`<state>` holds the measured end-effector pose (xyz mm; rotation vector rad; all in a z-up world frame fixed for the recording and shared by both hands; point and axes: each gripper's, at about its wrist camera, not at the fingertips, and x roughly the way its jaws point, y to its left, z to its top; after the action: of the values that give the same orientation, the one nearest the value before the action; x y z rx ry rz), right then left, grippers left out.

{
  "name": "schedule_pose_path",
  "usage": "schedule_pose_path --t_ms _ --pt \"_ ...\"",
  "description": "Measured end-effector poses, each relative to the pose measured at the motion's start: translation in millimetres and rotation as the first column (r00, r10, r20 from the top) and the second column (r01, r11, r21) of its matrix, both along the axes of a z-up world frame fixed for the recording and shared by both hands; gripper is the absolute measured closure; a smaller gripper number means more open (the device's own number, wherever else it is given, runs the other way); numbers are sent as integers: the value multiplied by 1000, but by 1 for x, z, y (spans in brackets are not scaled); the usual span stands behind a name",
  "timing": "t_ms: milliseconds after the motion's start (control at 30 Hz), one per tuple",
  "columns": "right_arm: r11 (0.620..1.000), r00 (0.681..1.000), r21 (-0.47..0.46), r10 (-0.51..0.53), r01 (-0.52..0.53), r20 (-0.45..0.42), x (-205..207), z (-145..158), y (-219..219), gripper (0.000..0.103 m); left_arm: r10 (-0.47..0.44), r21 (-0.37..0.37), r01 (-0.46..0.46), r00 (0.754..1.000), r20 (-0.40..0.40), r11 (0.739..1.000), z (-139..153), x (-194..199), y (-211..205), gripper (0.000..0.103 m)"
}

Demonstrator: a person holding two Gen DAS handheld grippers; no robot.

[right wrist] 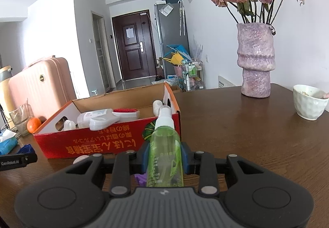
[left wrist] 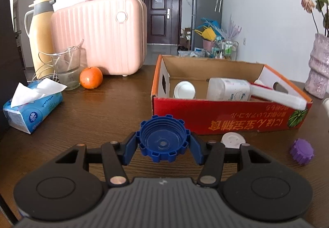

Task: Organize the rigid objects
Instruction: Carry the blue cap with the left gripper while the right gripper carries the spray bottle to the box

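Left tongs (left wrist: 163, 143) grip your ridged blue plastic cap (left wrist: 163, 138); right tongs (right wrist: 165, 157) clamp the translucent green spray bottle (right wrist: 165, 155), shown only in your right view.

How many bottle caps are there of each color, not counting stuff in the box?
Blue cap, held in the left claw: 1
Purple cap, on the table: 1
White cap, on the table by the red box: 1
Total: 3
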<state>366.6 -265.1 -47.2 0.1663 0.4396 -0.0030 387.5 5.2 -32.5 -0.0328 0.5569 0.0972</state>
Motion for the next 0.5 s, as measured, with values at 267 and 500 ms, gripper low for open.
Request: schedule_pose_path --t_ms 267,500 --pt "1000 1000 6 17 -17 23 -5 5 3 73 4 -10 -4 999 39 1000 10 -15 -6 48" --pt "999 998 16 31 -32 52 -10 10 3 73 -8 -11 9 998 59 1000 17 -24 -14 48"
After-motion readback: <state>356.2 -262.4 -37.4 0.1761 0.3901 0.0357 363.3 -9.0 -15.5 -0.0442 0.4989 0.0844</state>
